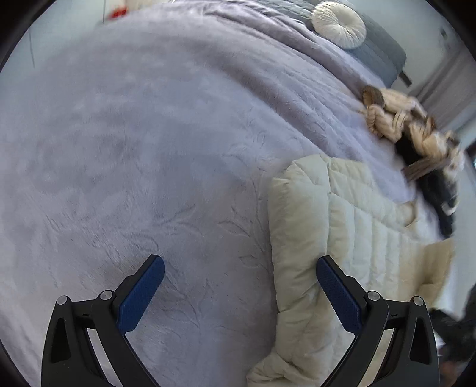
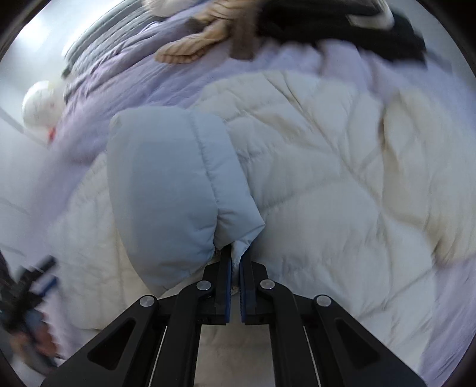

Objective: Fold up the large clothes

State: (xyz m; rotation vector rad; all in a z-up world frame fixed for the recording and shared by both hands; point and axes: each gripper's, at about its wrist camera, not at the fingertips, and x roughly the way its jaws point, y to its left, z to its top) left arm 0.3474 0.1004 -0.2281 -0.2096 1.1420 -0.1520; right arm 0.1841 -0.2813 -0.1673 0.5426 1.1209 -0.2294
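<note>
A cream quilted puffer jacket lies spread on a lilac bed cover. In the right wrist view the jacket fills the middle, and my right gripper is shut on a pale sleeve or flap of it, lifted above the body. My left gripper is open and empty, hovering over the bed cover, with its right finger over the jacket's left edge.
A heap of beige knitwear and dark clothes lies at the far side of the bed, also in the right wrist view. A round white cushion sits by the grey headboard. The left gripper shows blurred at the left.
</note>
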